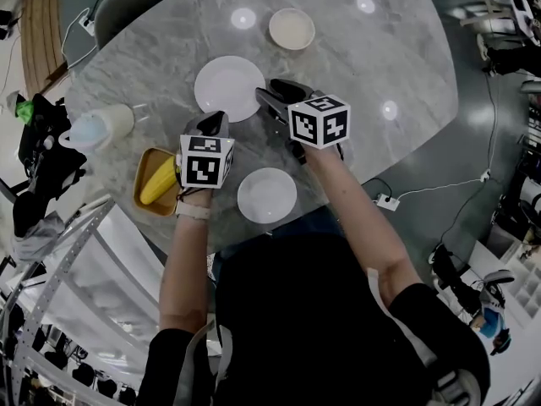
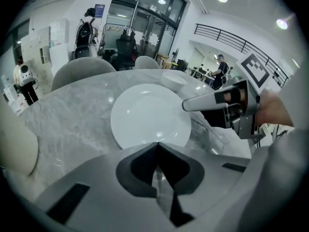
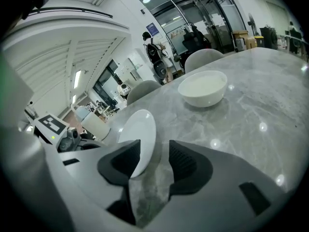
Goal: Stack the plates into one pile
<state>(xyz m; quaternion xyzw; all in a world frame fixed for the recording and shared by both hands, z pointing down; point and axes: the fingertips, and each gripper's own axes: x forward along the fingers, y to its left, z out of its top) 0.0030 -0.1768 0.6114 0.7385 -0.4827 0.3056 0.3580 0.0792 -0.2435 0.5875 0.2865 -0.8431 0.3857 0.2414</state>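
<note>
A: What lies nearest to the person?
B: A small white plate (image 1: 267,194). It lies flat on the marble table (image 1: 397,66), behind both grippers and between the two forearms. Just to the left of the left hand is a brownish dish (image 1: 144,166) with something yellow (image 1: 159,182) in it.
A: And the left gripper (image 2: 157,146)?
B: Its jaws are pressed together and nothing is between them. The larger white plate (image 2: 150,116) lies directly in front of its tips, close but apart.
A: The right gripper (image 3: 154,146)?
B: Its jaws stand apart and grasp nothing; only table shows in the gap. The rim of this same plate reaches its left jaw and is partly hidden behind the pad. Whether they touch, I cannot tell.
A: Anything further away?
B: A pale bowl (image 3: 203,87), beyond the right gripper and well apart from it.
</note>
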